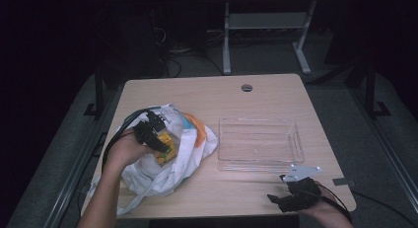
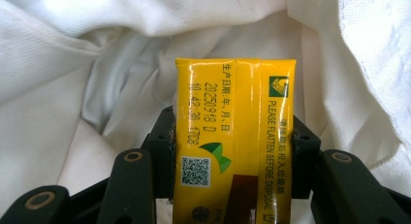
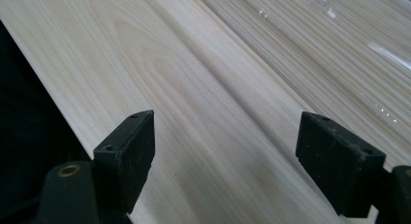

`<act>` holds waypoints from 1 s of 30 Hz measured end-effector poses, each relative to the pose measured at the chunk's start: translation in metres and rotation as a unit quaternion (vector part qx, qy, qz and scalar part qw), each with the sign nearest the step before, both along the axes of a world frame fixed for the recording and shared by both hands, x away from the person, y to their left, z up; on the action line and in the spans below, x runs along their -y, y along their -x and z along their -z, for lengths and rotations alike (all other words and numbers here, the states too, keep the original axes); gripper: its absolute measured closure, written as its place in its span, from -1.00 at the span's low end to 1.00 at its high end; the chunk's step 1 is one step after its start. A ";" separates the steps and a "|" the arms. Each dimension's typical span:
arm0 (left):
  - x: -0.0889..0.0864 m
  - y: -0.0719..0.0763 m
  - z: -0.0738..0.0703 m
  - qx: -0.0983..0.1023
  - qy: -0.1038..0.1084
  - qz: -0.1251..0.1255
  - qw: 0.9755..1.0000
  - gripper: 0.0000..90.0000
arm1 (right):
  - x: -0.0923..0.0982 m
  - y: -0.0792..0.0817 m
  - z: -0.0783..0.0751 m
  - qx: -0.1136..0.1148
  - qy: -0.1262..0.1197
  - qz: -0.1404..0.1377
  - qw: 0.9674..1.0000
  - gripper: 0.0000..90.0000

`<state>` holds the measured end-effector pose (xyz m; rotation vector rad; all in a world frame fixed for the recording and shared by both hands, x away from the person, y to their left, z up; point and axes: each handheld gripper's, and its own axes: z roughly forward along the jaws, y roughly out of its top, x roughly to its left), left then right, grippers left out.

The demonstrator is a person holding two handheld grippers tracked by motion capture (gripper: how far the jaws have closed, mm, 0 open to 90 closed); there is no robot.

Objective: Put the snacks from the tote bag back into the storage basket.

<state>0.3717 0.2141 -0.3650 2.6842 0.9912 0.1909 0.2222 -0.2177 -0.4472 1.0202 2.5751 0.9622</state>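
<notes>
A yellow drink carton (image 1: 166, 150) (image 2: 232, 103) with printed text and a QR code sits inside a white cloth bag (image 1: 190, 151) (image 2: 72, 88) on the left of the table. My left gripper (image 1: 156, 141) (image 2: 232, 132) reaches into the bag, and its pads (image 2: 162, 136) press on both sides of the carton. My right gripper (image 1: 273, 198) (image 3: 225, 156) rests open near the table's front right edge, with bare wood between its jaws.
A clear plastic tray (image 1: 219, 139) (image 3: 339, 30) stands right of the bag, just beyond the right gripper. The wooden table (image 1: 222, 95) (image 3: 194, 88) has a cable hole (image 1: 247, 87) at the back. A dark floor and a desk frame lie beyond.
</notes>
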 end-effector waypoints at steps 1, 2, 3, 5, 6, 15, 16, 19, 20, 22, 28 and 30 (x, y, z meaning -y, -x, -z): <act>-0.001 0.000 -0.002 0.002 0.000 0.003 1.000 0.14 | 0.000 0.000 0.000 0.000 0.000 0.000 1.000 -0.52; -0.002 0.000 -0.003 0.002 0.002 0.003 1.000 0.14 | 0.000 0.000 0.000 0.001 0.000 0.000 1.000 -0.52; -0.004 0.001 -0.004 0.003 0.005 0.002 1.000 0.14 | 0.000 0.000 0.000 0.001 0.001 0.000 1.000 -0.52; -0.006 0.002 -0.006 0.004 0.010 0.001 1.000 0.14 | 0.000 0.000 0.000 0.002 0.001 -0.001 1.000 -0.52; -0.007 0.003 -0.007 0.004 0.013 -0.002 1.000 0.14 | 0.000 0.000 0.000 0.002 0.001 -0.001 1.000 -0.52; -0.016 0.008 -0.021 0.011 0.032 0.004 0.999 0.14 | 0.000 0.000 0.000 0.003 0.000 -0.002 1.000 -0.52; -0.017 0.009 -0.022 0.008 0.036 0.002 0.999 0.14 | 0.000 0.000 0.000 0.003 0.000 -0.002 1.000 -0.52; -0.019 0.011 -0.027 0.008 0.040 0.006 0.999 0.14 | 0.001 -0.001 -0.001 0.002 0.001 0.001 1.000 -0.52; -0.020 0.012 -0.029 0.010 0.043 0.008 0.999 0.14 | 0.001 -0.001 -0.001 0.001 0.001 0.003 1.000 -0.52; -0.022 0.013 -0.033 0.010 0.050 0.011 0.999 0.14 | 0.001 0.000 -0.001 0.001 0.001 0.003 1.000 -0.52; -0.024 0.016 -0.050 0.011 0.053 0.027 0.998 0.14 | 0.000 0.000 -0.001 0.001 0.000 0.003 1.000 -0.52; -0.025 0.016 -0.055 0.013 0.056 0.030 0.998 0.14 | 0.000 0.000 -0.001 0.002 0.000 0.003 1.000 -0.52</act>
